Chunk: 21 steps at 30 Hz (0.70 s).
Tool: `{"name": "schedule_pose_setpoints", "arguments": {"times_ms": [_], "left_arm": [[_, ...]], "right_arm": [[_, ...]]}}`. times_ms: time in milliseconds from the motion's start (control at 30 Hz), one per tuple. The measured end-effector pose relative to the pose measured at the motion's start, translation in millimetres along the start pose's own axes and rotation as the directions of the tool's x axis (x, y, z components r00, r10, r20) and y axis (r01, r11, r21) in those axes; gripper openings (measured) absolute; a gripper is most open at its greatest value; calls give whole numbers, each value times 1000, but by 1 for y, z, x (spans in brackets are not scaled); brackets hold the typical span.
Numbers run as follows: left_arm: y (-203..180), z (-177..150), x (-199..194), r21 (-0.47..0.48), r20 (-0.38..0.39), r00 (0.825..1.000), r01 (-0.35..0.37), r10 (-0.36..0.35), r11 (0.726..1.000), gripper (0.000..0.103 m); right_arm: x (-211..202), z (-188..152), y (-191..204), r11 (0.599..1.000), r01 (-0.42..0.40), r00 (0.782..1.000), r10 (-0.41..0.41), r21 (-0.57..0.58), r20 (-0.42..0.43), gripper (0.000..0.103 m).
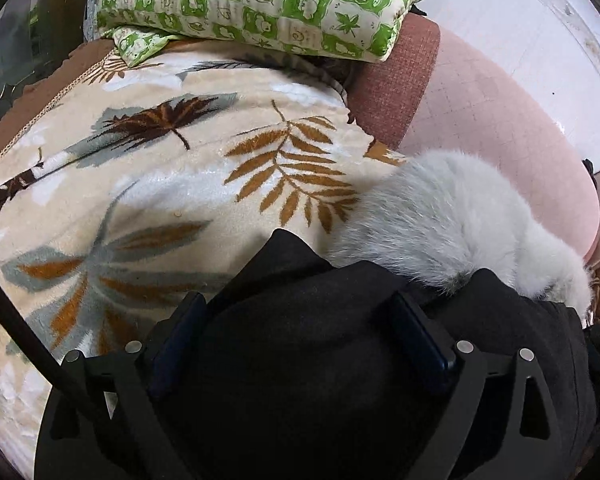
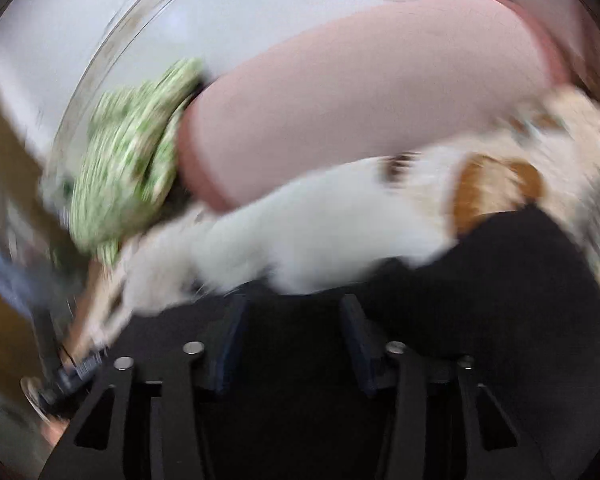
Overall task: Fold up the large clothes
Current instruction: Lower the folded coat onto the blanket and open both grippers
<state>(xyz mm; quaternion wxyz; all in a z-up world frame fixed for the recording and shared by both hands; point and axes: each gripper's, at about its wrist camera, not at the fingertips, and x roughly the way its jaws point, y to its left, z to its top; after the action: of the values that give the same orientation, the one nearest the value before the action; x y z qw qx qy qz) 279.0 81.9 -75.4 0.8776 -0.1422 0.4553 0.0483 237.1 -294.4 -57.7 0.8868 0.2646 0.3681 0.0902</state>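
A large black garment (image 1: pixel 300 344) with a white fur collar (image 1: pixel 452 216) lies on a leaf-patterned blanket (image 1: pixel 148 176). In the left wrist view my left gripper (image 1: pixel 300 308) has its fingers wide apart, with bunched black cloth between them. The right wrist view is motion-blurred. There my right gripper (image 2: pixel 292 312) sits over the black garment (image 2: pixel 480 300), its fingers partly apart with dark cloth between them; whether it grips is unclear. The fur collar (image 2: pixel 320 232) lies just beyond its fingertips.
A green-and-white quilted bundle (image 1: pixel 260 0) sits at the far end of the bed, also in the right wrist view (image 2: pixel 132 152). A pink cushion (image 1: pixel 500 128) with a reddish end lies to the right, near a white wall. A dark strap crosses the lower left.
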Motion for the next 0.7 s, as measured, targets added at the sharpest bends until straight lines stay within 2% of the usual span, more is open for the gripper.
{"name": "schedule_pose_setpoints", "arguments": {"times_ms": [33,67,133,200,267,300,400,467,533,600,700], "left_arm": [[-2,0,-1,6,2,1000,-7,7,1000,94],[-3,0,-2,11,3,1000,-17,16,1000,94],[-6,1,-6,25,1,999,-40,40,999,94],[-7,3,-13,42,-9,998,-59,59,997,94],[-3,2,-29,50,-7,996,-90,91,995,94],[-2,1,-38,60,12,993,-115,115,991,94],[3,-9,-87,130,126,973,-210,194,969,94],[4,-21,-122,153,207,951,-261,228,953,94],[6,-38,-165,146,303,922,-296,242,944,94],[9,-54,-200,116,370,899,-296,235,948,94],[11,-80,-243,87,442,879,-240,178,967,95]], "right_arm": [[-6,2,-19,997,-16,1000,16,77,-1,20],[-14,3,-44,984,-13,1000,13,176,-1,15],[-33,5,-64,966,94,994,-105,242,33,15],[-63,5,-77,939,220,966,-248,265,76,19],[-90,0,-78,927,289,942,-320,240,100,39],[-105,-6,-75,926,313,933,-342,212,115,42],[-140,-28,-55,942,314,932,-329,118,151,50],[-160,-47,-42,953,291,938,-301,81,174,57],[-178,-67,-27,963,262,941,-268,60,204,63],[-189,-80,-15,968,245,942,-249,45,224,65],[-199,-104,15,965,260,934,-245,-26,260,67]]}}
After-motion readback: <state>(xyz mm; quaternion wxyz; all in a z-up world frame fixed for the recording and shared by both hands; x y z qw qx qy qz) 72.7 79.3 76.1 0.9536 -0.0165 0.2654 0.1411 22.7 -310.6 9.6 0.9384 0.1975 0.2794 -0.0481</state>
